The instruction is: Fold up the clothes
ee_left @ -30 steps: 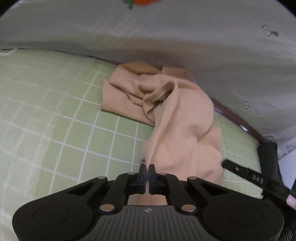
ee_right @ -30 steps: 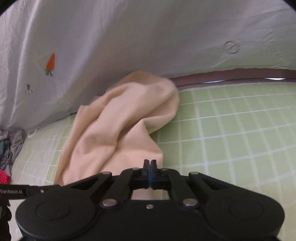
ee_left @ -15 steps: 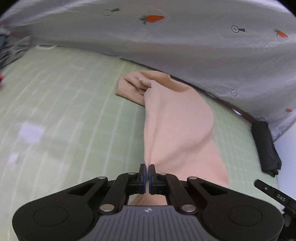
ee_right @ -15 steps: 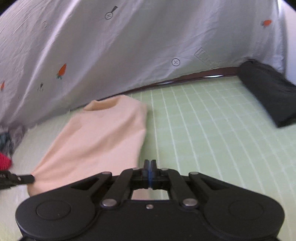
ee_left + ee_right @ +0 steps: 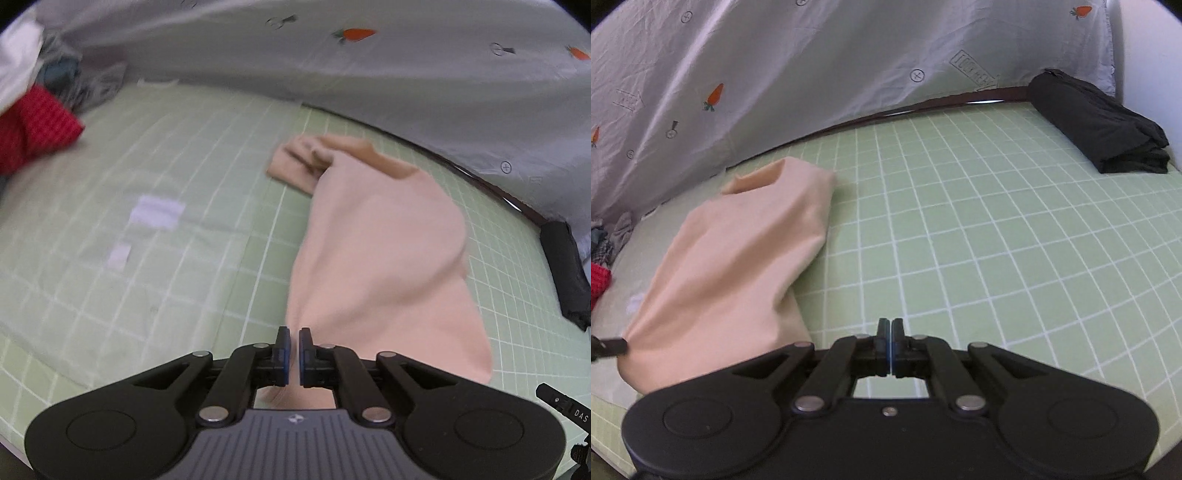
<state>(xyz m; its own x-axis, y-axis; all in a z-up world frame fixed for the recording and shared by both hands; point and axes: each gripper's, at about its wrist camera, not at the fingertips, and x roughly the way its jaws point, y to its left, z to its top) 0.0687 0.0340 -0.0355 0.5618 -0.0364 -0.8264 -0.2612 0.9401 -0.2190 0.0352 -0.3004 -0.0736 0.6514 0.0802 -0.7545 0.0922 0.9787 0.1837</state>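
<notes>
My left tongs [image 5: 293, 354] sit at the bottom middle of the left wrist view. Their blue pads are almost together, with a thin strip of peach cloth showing in the slit, so they are clamped on the shirt [image 5: 376, 258]. From there the shirt runs up and to the right across the green checked cover of the table [image 5: 184, 295]. Its neck opening is near the top centre, and a bunched sleeve lies just left of that.

In the right wrist view the shirt [image 5: 731, 266] fills the left half. It is drawn to a point at the lower left edge, where the tip of my left tongs [image 5: 609, 345] meets it. My right tongs [image 5: 890, 347] are at the bottom centre, pressed fully together with only a blue line between the pads. I see green cover through the gap behind them, and the shirt's near corner lies just to their left, so they grip nothing.

A folded black garment [image 5: 1097, 122] lies at the upper right, well apart from the shirt. A red cloth [image 5: 33, 129] and a blurred heap of other clothes are at the upper left of the left view. A grey sheet with carrot prints [image 5: 812, 74] hangs along the far edge of the table.
</notes>
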